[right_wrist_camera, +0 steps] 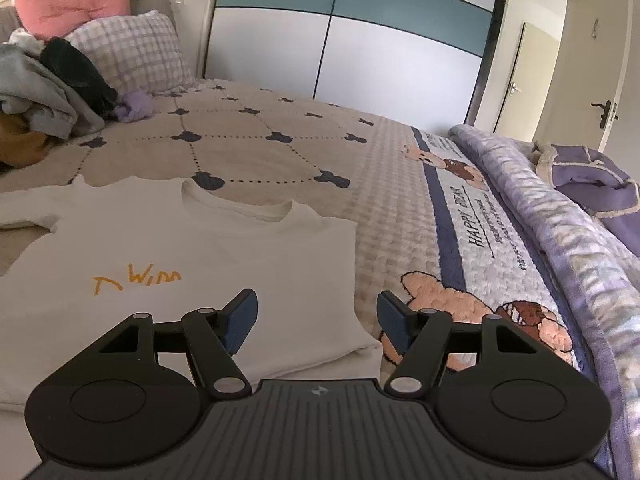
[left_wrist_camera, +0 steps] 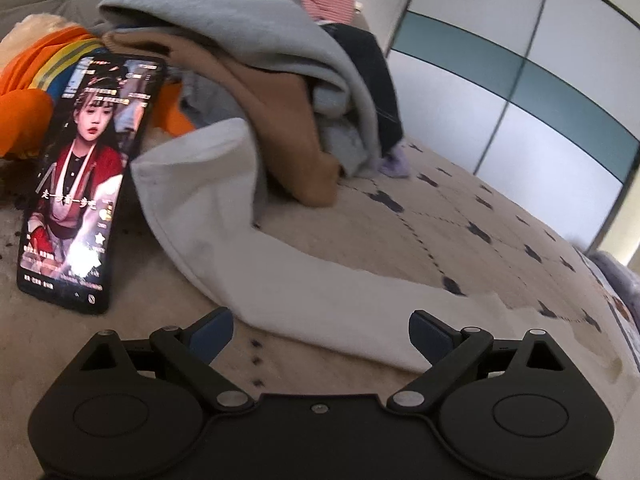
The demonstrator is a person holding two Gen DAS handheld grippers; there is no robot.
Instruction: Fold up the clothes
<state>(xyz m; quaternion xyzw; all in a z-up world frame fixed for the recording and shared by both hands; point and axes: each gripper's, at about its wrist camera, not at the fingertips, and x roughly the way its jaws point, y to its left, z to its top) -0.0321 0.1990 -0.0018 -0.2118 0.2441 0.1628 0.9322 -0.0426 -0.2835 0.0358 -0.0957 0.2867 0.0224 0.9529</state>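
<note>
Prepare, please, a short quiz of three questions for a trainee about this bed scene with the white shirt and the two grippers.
1. True or false: the white shirt lies spread on the bed cover with its printed side up.
2. What leans against the clothes pile? A) a phone B) a book C) a lamp
3. Fill in: both the left gripper and the right gripper are ____.

Key:
1. True; orange letters show on the chest.
2. A, the phone, with its screen lit.
3. Open; neither holds cloth, and the left one hovers over the shirt's sleeve.
</note>
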